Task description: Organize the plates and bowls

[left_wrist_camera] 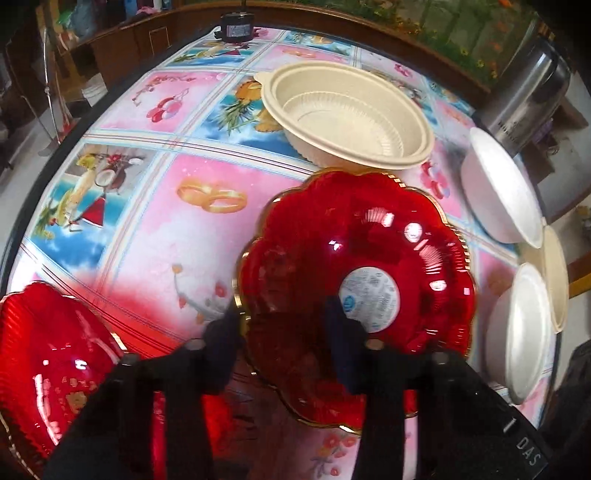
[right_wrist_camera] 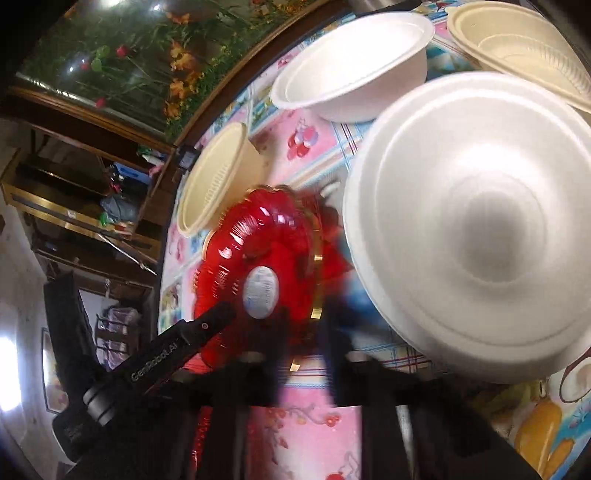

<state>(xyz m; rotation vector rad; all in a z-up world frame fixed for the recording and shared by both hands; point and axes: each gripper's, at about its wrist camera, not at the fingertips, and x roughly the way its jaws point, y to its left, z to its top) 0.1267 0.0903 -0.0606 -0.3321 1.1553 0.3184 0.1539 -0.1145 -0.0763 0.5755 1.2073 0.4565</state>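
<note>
My left gripper (left_wrist_camera: 284,325) is shut on the rim of a red scalloped plate (left_wrist_camera: 369,236) with a gold edge and a white round label, and holds it tilted above the table. The same plate shows in the right wrist view (right_wrist_camera: 266,236). A second red plate (left_wrist_camera: 48,362) lies at the lower left. My right gripper (right_wrist_camera: 306,332) is blurred; a white foam bowl (right_wrist_camera: 476,221) fills the view right in front of it, and its grip cannot be made out. A beige ribbed bowl (left_wrist_camera: 347,114) stands behind the red plate.
A pink and blue patterned tablecloth (left_wrist_camera: 155,236) covers the table. A white bowl (left_wrist_camera: 498,192), another white bowl (left_wrist_camera: 521,332) and a beige bowl (left_wrist_camera: 557,280) stand at the right edge. A steel flask (left_wrist_camera: 524,96) and a black pot (left_wrist_camera: 236,26) stand at the back.
</note>
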